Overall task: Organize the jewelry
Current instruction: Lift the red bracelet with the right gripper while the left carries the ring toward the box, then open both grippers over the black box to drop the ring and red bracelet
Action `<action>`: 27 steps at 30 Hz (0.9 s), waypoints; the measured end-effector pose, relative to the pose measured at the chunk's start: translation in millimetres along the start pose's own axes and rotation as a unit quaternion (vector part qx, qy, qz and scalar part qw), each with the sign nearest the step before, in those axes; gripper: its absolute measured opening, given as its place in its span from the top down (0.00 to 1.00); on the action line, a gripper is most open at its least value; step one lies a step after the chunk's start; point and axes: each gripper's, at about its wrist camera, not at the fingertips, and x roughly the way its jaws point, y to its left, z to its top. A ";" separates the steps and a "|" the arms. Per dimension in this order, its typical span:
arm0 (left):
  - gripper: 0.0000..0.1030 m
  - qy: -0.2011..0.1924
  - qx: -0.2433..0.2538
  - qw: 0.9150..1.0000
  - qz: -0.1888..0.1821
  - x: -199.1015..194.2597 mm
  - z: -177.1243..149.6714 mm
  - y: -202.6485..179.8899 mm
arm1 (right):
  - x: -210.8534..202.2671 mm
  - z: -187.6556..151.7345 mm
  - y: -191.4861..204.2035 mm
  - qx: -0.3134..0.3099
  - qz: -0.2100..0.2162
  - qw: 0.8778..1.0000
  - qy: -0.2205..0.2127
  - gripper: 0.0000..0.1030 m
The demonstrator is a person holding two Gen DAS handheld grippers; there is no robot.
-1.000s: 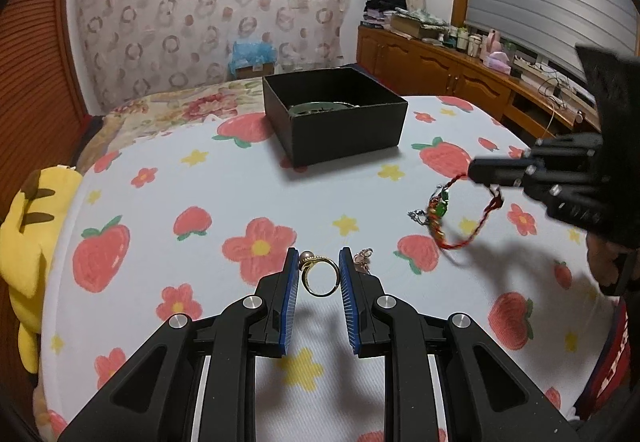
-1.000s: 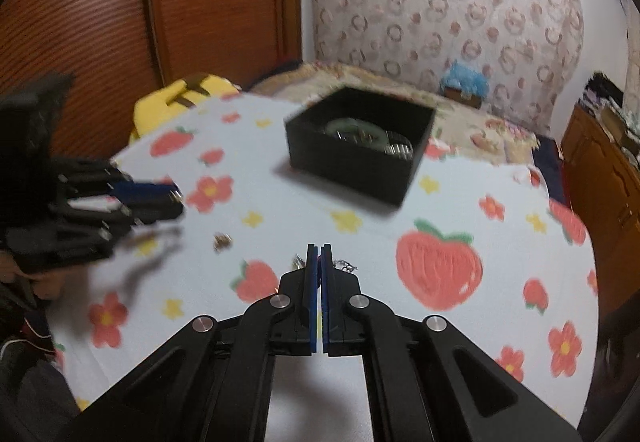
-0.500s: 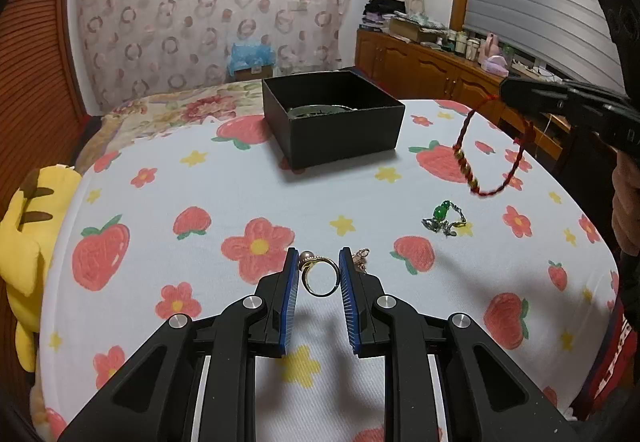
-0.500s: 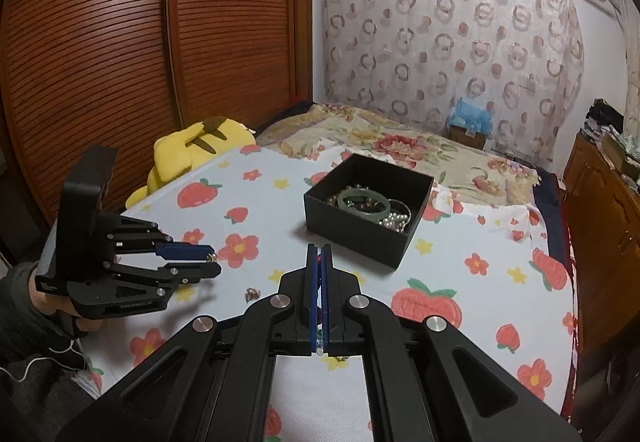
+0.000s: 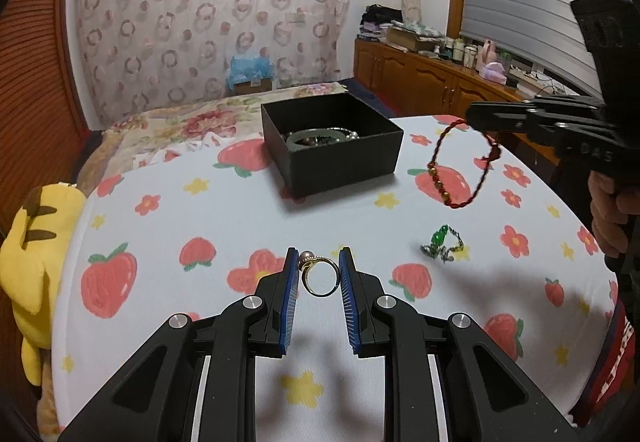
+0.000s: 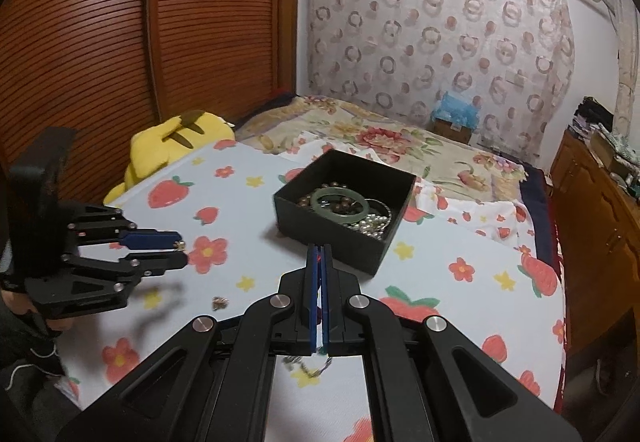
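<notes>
Table, round, under a strawberry-and-flower cloth: soft surface, small pieces sink slightly into it and could snag on the weave.

Black box at about 12 o'clock on the table in the left wrist view, open top. Stiff walls, likely light card. Already holds a green bangle, a string of pearls and dark beads. Looks like the drop point for everything else.

Red cord bracelet at about 2 o'clock, hanging clear of the table from the right gripper, whose jaws are pinched fully together on the cord. Soft, limp, very light; it swings. The small beads weight one side, so the loop hangs lopsided. Grip on bare cord seems right. Release should be low over the box so it does not drape the rim.

Green-stone chain at about 3 o'clock, lying bunched on the cloth, apart from both grippers. Limp and tangle-prone; best pinched at the clump or at the stone.

Gold ring with a pearl, at 6 o'clock, sits between the pads of the left gripper, set narrow, apparently held across its width. Rigid, smooth, slippery; it could squirt out under squeeze.

Tiny earring-like piece, too small to identify.
</notes>
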 end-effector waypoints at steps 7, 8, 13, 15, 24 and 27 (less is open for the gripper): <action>0.82 -0.005 -0.001 1.000 0.001 13.7 18.9 -0.5 | 21.7 19.3 -16.5 0.012 -0.015 1.000 -0.003 0.98; 0.82 -0.005 -0.001 1.000 0.001 13.9 20.7 0.9 | 24.2 22.7 -18.4 0.013 -0.017 1.000 -0.004 0.98; 0.82 -0.012 0.005 1.000 0.007 20.2 37.4 2.3 | 41.4 43.8 -31.3 0.031 -0.021 0.999 -0.009 0.98; 0.82 -0.015 0.009 1.000 0.010 21.8 43.7 4.9 | 49.6 50.8 -35.1 0.033 -0.025 0.999 -0.009 0.98; 0.82 -0.018 0.019 0.999 0.018 36.4 71.1 8.9 | 85.6 65.5 -52.3 0.077 -0.008 0.997 0.000 0.98; 0.82 -0.017 0.020 0.999 0.019 40.1 75.7 9.6 | 95.9 66.6 -55.4 0.089 0.002 0.996 0.006 0.97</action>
